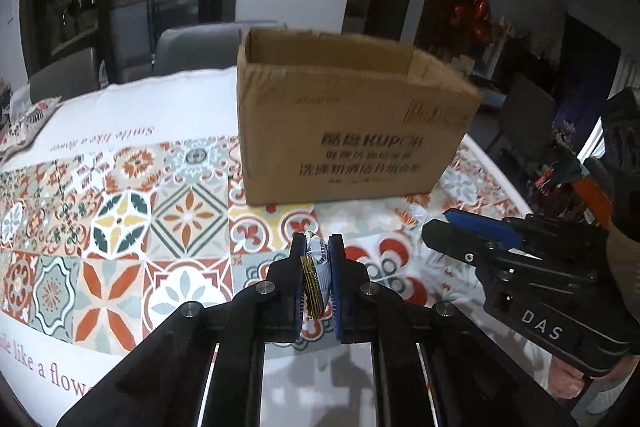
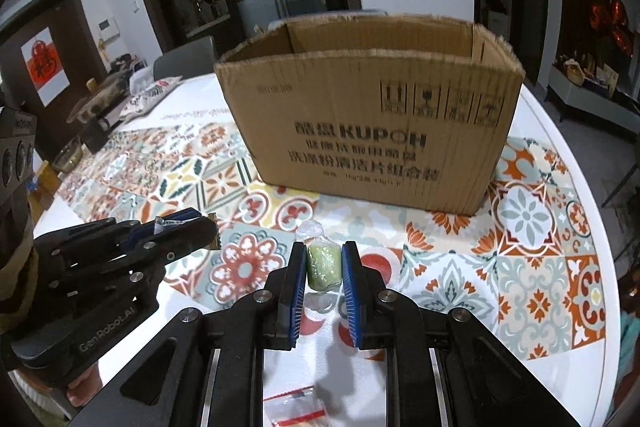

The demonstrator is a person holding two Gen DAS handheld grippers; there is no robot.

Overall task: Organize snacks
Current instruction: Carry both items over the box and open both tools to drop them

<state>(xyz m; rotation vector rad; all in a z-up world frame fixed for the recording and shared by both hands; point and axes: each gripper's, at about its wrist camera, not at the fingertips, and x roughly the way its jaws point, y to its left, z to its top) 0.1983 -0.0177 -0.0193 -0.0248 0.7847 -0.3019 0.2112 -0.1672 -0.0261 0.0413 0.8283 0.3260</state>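
Snacks are sitting pinched in both our tools, a foil packet (image 1: pixel 316 277) in the left gripper (image 1: pixel 316 281) and a green wrapped sweet (image 2: pixel 323 265) in the right gripper (image 2: pixel 323 267), each facing the open cardboard box (image 2: pixel 372 131) straight ahead and above fingertip level.

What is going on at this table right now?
A person holds a pair of tongs in each hand over a table with a patterned cloth. The left tongs are shut on a silver and gold snack packet; the right tongs are shut on a green wrapped snack. Both are held up in front of an open cardboard box. A red-edged clear packet lies on the table below the right tongs.
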